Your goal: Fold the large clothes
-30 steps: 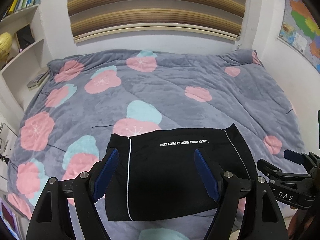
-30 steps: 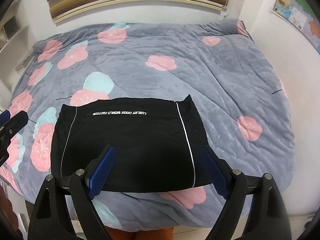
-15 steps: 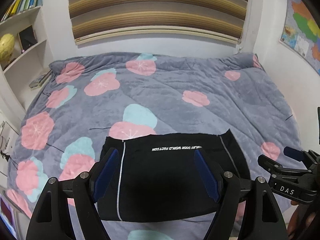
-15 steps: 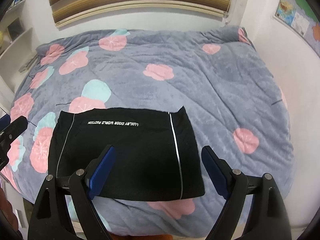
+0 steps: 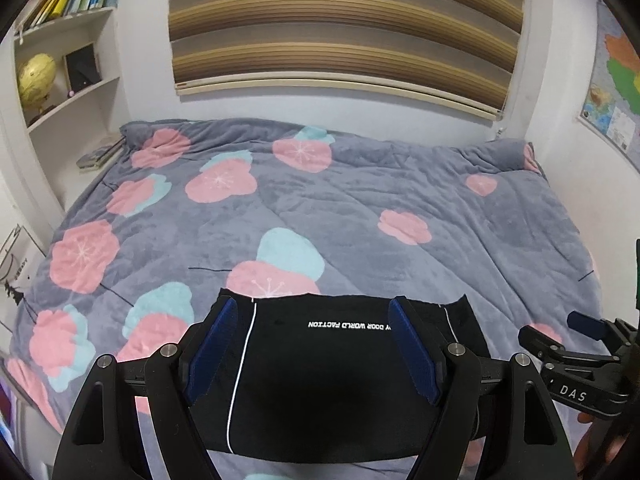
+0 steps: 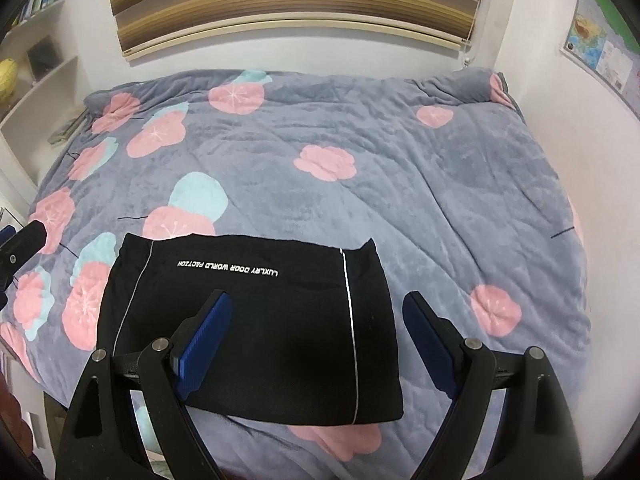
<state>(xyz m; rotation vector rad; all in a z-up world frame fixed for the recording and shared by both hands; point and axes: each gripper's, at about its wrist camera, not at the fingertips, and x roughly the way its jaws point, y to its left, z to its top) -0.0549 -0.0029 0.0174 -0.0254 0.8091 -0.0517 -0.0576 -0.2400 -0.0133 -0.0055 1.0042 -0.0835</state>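
A black garment (image 5: 332,380) with white side stripes and a line of white lettering lies folded into a flat rectangle near the front edge of the bed. My left gripper (image 5: 311,305) hovers over it, open, with nothing between its blue pads. In the right wrist view the same garment (image 6: 256,320) lies flat under my right gripper (image 6: 317,297), which is open too and holds nothing. The right gripper's (image 5: 580,344) black tip shows at the right edge of the left view. The left gripper (image 6: 24,240) pokes in at the left edge of the right view.
A grey blanket (image 5: 360,208) with pink and light blue flowers covers the whole bed. White shelves (image 5: 60,80) with books and a yellow globe stand to the left. A striped blind (image 5: 340,28) hangs on the far wall and a map (image 5: 616,92) on the right wall.
Both grippers have drawn back and slightly up from the garment, so it sits lower and smaller in both views. Neither gripper has changed its opening. The garment has not moved.
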